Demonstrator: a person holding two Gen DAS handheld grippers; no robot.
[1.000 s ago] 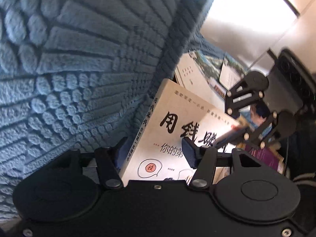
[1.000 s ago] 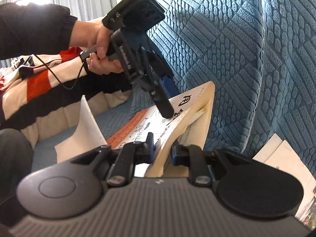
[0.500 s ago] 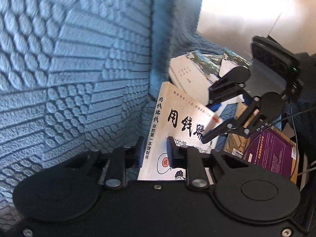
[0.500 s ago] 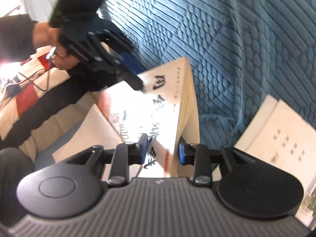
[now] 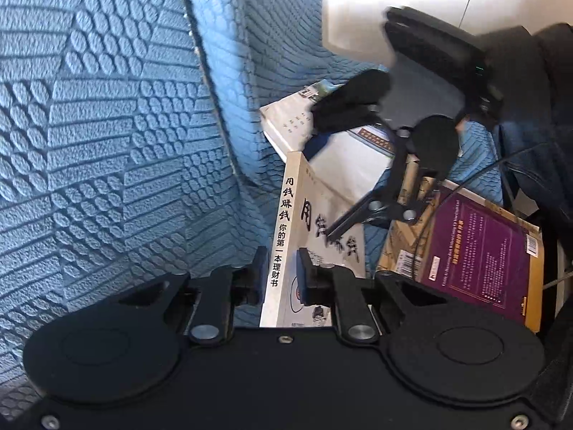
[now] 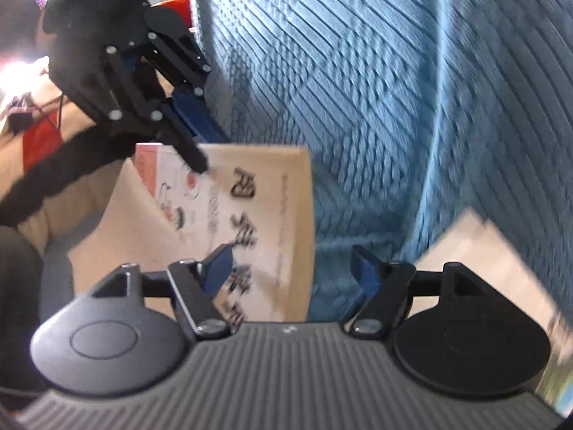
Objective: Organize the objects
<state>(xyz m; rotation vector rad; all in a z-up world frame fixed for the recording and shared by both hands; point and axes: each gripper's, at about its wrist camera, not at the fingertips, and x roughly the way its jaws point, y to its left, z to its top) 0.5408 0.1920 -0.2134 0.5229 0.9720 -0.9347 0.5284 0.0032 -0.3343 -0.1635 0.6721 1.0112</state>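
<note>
A cream book [image 5: 283, 215] with black Chinese lettering stands on edge against the blue quilted sofa back [image 5: 107, 143]. My left gripper [image 5: 283, 274] has its jaws closing, and both pads press on the book at its spine. The right wrist view shows the same book [image 6: 265, 215] between the fingers of my right gripper [image 6: 292, 268]. Its jaws are opening, and the blue pads [image 6: 218, 268] stand clear of the cover. The left gripper [image 6: 206, 150] reaches down onto the book's top left corner there. One right-gripper finger [image 5: 352, 216] hovers over the cover.
A purple and tan book [image 5: 476, 251] lies flat at the right, with white books [image 5: 293, 122] behind it on the seat. Another pale book [image 6: 483, 251] lies at the right. A red and cream cushion [image 6: 35, 136] and a dark sleeve fill the left.
My left gripper closed on the book's spine and lifted a little. The right gripper let go of the book and spread wide. The book now stands more upright.
</note>
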